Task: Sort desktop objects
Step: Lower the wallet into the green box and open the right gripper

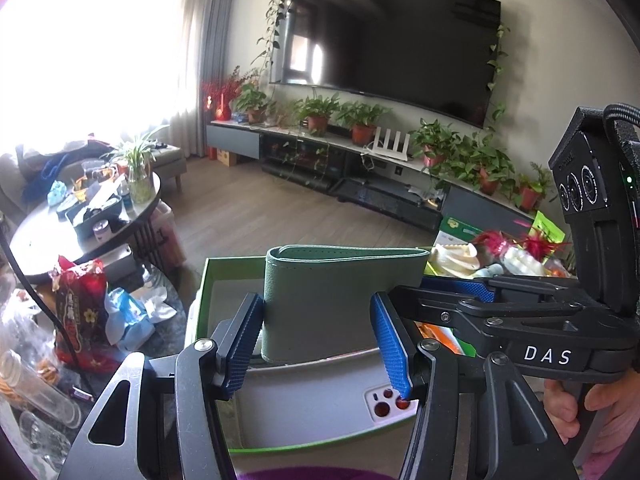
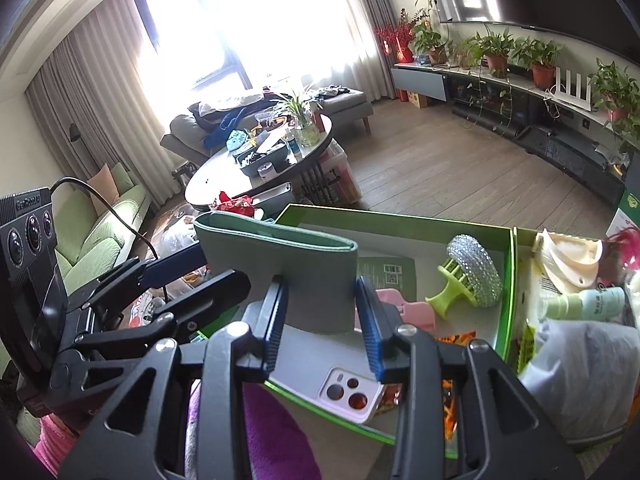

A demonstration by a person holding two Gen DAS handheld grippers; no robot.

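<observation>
Both grippers hold a green leather pouch (image 1: 344,276) above an open green box (image 1: 206,280). In the left wrist view my left gripper (image 1: 316,320) has its blue pads pressed on the pouch's two sides. My right gripper (image 1: 416,292) reaches in from the right to the pouch's far end. In the right wrist view my right gripper (image 2: 320,304) clamps the pouch (image 2: 276,252), while the left gripper (image 2: 192,256) meets the pouch's left end. A white phone (image 2: 348,394) lies camera side up in the box (image 2: 400,216) below.
The box also holds a glittery green-handled brush (image 2: 472,276) and a pink item (image 2: 408,308). A second box (image 2: 516,280) of bottles and bags stands to the right. A cluttered round table (image 2: 224,176) and a red snack bag (image 1: 80,304) are on the left.
</observation>
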